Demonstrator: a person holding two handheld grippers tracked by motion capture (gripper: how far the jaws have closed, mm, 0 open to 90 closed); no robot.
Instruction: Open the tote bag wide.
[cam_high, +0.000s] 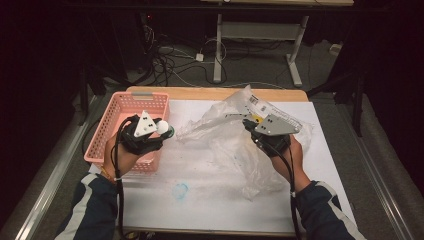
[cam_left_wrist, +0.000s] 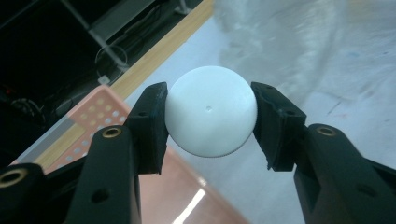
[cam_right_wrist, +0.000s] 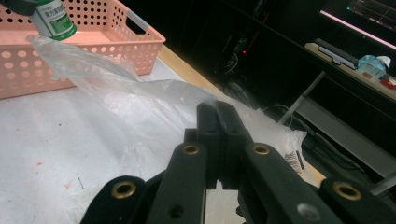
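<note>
Fingers of the left gripper clamp the white-capped bottle at the pink basket's inner edge; right gripper fingers pinch the plastic bag beside the basket. Carry the bottle over the basket, lower, then release.

The bottle's top is cut off; its label is unreadable.

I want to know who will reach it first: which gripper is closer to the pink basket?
Left. The left gripper, holding a white-capped bottle, is at the pink basket's right edge. The right gripper, pinching the plastic bag, is far to its right.
</note>
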